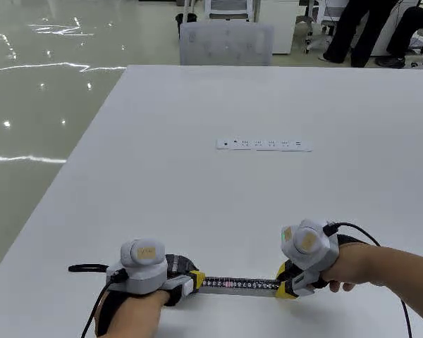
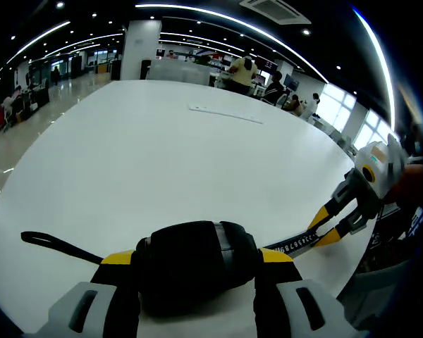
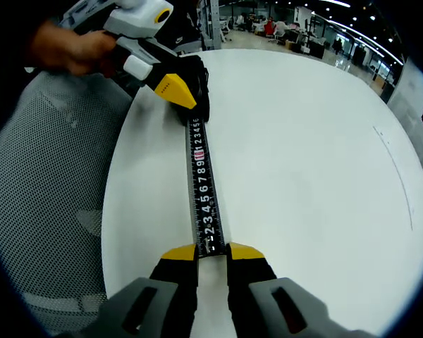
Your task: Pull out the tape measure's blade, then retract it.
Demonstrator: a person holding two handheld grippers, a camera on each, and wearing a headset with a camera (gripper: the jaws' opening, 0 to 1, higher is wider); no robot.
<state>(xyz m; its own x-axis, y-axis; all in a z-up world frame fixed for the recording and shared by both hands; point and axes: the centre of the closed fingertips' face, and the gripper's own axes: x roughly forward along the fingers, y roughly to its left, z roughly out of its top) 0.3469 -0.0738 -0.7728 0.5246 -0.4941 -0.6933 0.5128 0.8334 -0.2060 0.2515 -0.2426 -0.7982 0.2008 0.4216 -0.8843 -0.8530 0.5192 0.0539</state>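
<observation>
**Blade drawn out between two grippers**

*Head view.* The left gripper (image 1: 187,276) holds the case (image 1: 178,267) at the near edge of the worktop (image 1: 268,190). The right gripper (image 1: 283,283) holds the free end of the blade (image 1: 240,284). A short run of blade spans the gap between the two sets of fingers. Whether it rests on the worktop or hangs just over it cannot be told.

*Left gripper view.* The fingers (image 2: 117,258) are clamped on the case (image 2: 197,264), one on each flank. A strap (image 2: 56,243) trails outward past one finger. The blade (image 2: 296,245) leaves past the other finger and runs to the right gripper (image 2: 326,227).

*Right gripper view.* The fingers (image 3: 178,252) are drawn in on the blade's tip, one at each edge, with only the blade's width between them. The scale (image 3: 201,183) runs straight ahead from the fingertips to the case (image 3: 199,84).

*Hazards, as judged.* The pull looks partly made.
- The right fingers hold only a narrow purchase on the blade's edges. A slip there would probably let the spring whip the blade back into the case.
- Twisting either gripper off the common line could kink or fold the blade.
- An abrupt release during retraction may jerk the case loose from the left fingers, close to the worktop's edge.
</observation>
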